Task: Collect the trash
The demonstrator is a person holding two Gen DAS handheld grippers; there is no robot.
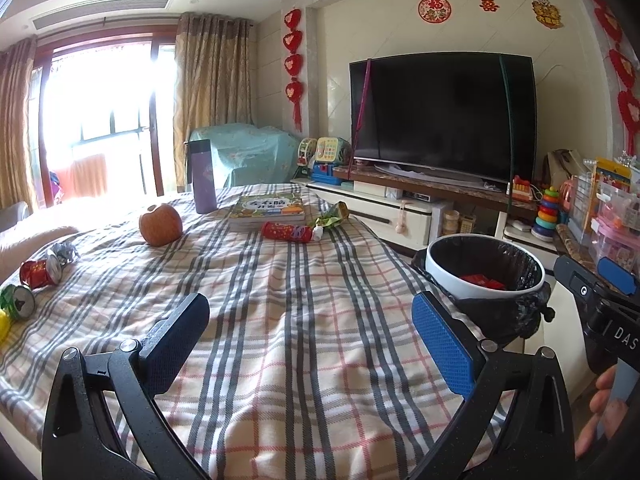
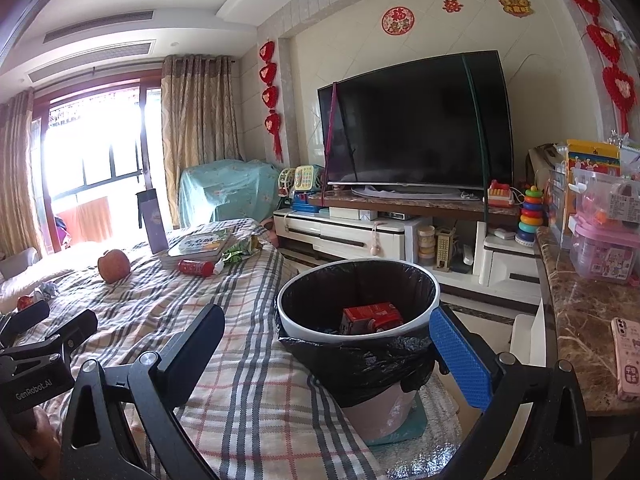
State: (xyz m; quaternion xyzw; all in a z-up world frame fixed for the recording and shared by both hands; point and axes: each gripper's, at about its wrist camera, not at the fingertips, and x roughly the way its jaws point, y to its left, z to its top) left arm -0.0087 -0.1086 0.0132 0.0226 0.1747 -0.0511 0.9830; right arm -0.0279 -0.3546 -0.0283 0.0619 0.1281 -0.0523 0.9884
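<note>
Just beyond the wide-open right tool (image 2: 326, 354), bin (image 2: 432, 280) holds red carton (image 2: 370, 316).

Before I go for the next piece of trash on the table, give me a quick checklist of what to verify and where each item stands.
1. Left gripper free: ok, jaws wide open, nothing between them.
2. Right gripper free: ok, jaws open and empty, at the bin.
3. Trash bin ready: ok, black liner in place, a red carton already inside, room left.
4. Trash left on the plaid tablecloth: not ok, red tube, green wrapper, crushed red can and green can remain.
5. Non-trash to avoid: ok, apple, book and purple flask stand apart from the cans.
6. Whether the cans are empty: cannot tell.
</note>
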